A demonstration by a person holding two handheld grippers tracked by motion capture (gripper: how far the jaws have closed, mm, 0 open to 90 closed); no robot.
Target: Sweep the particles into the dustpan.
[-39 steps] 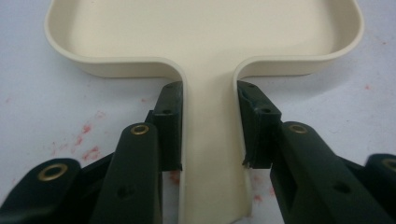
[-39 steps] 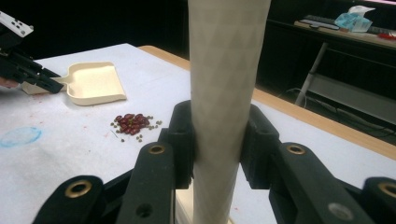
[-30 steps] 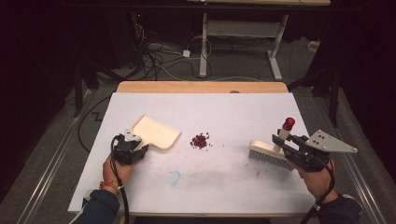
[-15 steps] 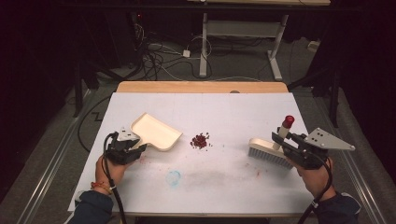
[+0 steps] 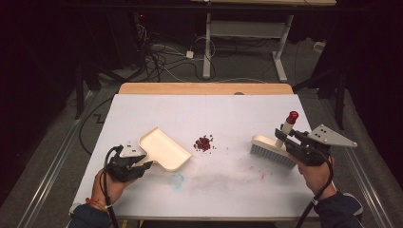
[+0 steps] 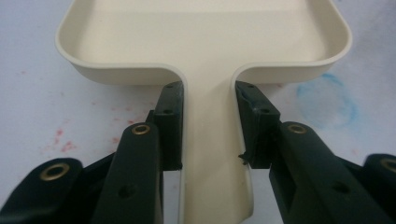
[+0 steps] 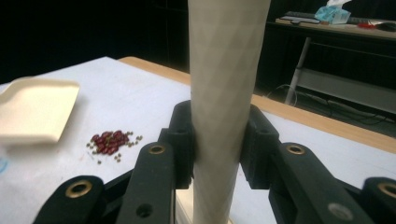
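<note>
Two hand-held grippers at a white table [image 5: 142, 199]. The left gripper [image 5: 142, 165], at the near left of the tabletop, has its jaws closed on the flat handle of a cream dustpan [image 5: 164, 148]; the left gripper view shows both pads pressed against the handle's edges, with the pan [image 6: 205, 37] opening away from the jaws. The right gripper [image 5: 281, 137], at the near right, is clamped on the upright, red-tipped handle of a hand brush [image 5: 272, 150], whose bristles rest on the table. A small pile of red beans [image 5: 204, 143] lies between dustpan and brush, apart from both. A faint blue ring mark [image 5: 176, 181] sits just beside the dustpan's near edge.
</note>
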